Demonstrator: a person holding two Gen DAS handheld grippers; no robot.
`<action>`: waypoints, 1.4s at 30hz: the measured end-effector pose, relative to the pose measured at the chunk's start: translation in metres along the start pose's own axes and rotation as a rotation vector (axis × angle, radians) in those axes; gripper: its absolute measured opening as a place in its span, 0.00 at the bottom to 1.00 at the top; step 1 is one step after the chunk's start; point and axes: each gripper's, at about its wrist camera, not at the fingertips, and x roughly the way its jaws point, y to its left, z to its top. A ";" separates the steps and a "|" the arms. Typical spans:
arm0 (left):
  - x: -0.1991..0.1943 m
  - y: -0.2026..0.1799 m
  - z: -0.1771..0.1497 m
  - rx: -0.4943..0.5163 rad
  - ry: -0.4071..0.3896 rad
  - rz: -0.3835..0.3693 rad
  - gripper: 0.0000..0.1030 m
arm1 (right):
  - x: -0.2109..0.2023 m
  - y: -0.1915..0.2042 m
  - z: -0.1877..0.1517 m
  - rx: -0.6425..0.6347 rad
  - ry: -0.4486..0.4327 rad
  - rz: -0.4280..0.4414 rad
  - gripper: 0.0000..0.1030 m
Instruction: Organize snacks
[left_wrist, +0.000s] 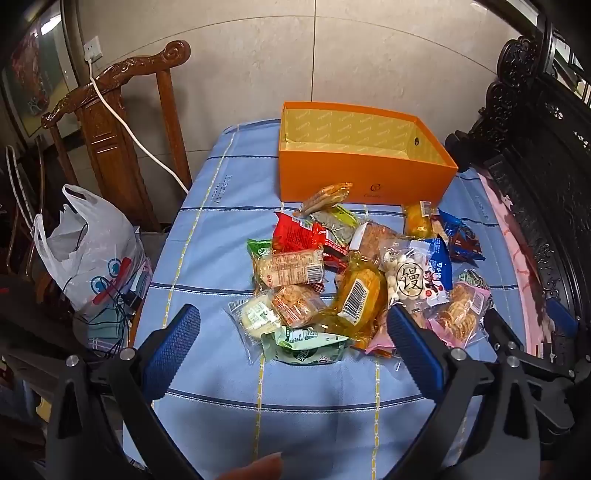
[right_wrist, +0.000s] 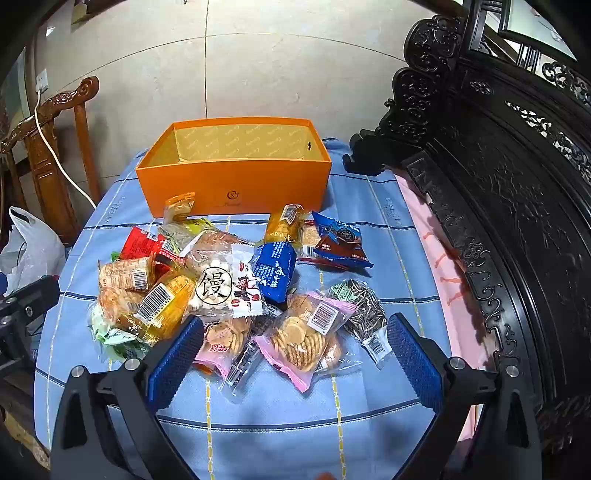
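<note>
Blue-clothed desk (right_wrist: 369, 417) by a tiled wall, empty orange box (right_wrist: 236, 184) at the back, snack packets (right_wrist: 229, 291) heaped just before it. Both tools, left tool (left_wrist: 291, 328) and right tool (right_wrist: 295, 338), gape wide, holding nothing. Packets look light, crinkly, crushable; I'd pinch sealed edges.

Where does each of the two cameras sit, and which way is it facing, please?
Left wrist: on the left gripper, angled down at the snack pile; its open blue fingers and a fingertip show.
Right wrist: on the right gripper, angled down over pink biscuit packs; open fingers show, the left gripper at the left edge.
Shared: snacks, empty orange box, blue cloth.
</note>
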 end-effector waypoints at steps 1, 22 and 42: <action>0.000 0.000 0.000 -0.001 0.000 -0.001 0.96 | 0.000 0.000 0.000 0.000 0.001 0.000 0.97; 0.004 -0.002 -0.002 0.005 0.020 -0.006 0.96 | 0.002 -0.001 0.000 0.002 0.005 0.001 0.97; 0.009 -0.004 -0.002 0.004 0.048 -0.012 0.96 | 0.004 -0.001 0.001 0.024 0.034 0.146 0.97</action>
